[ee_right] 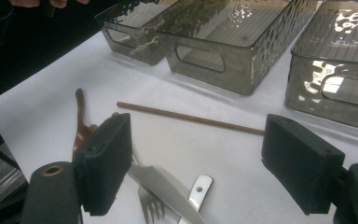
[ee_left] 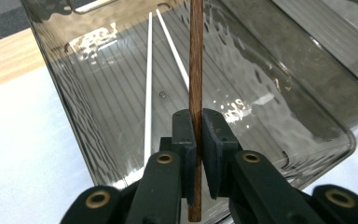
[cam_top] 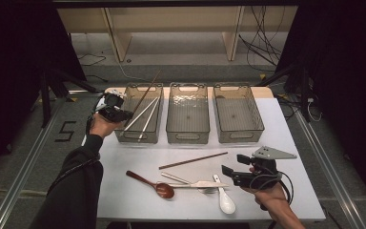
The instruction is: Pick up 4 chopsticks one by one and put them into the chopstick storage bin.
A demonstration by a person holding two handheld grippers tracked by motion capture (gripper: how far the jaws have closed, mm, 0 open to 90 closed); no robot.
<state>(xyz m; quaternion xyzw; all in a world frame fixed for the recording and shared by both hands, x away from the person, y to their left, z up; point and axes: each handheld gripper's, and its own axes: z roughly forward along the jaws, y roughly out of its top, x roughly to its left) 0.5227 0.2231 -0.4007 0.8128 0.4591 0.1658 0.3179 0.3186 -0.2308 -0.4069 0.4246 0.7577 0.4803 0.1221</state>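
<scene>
The left gripper (cam_top: 124, 114) hangs over the near left corner of the left bin (cam_top: 124, 135), the leftmost of three smoky clear plastic bins set in a row at the far side of the white table (cam_top: 286, 200). Its jaws are clamped on a brown wooden chopstick (cam_top: 148, 89), which slants up and away over the bin toward the far right; in the left gripper view the stick runs straight up between the two black pads, pinched a little above its lower end. Two white chopsticks (cam_top: 143, 117) lie inside that same bin, side by side and slanting along its floor. The middle bin (cam_top: 188, 136) and the right bin (cam_top: 262, 125) stand just beside it, each close to the next. The right gripper (cam_top: 232, 167) is held above the near right part of the table, jaws standing wide apart with nothing between them, pointing left toward the loose cutlery. There, a second brown chopstick (cam_top: 193, 161) lies flat on the table in front of the bins. Nearer still lie a brown wooden spoon (cam_top: 151, 184) at the left, a metal knife (cam_top: 198, 184) and a fork (cam_top: 208, 190) overlapping in the middle, and a white ceramic spoon (cam_top: 225, 198) at the right, all close together.
</scene>
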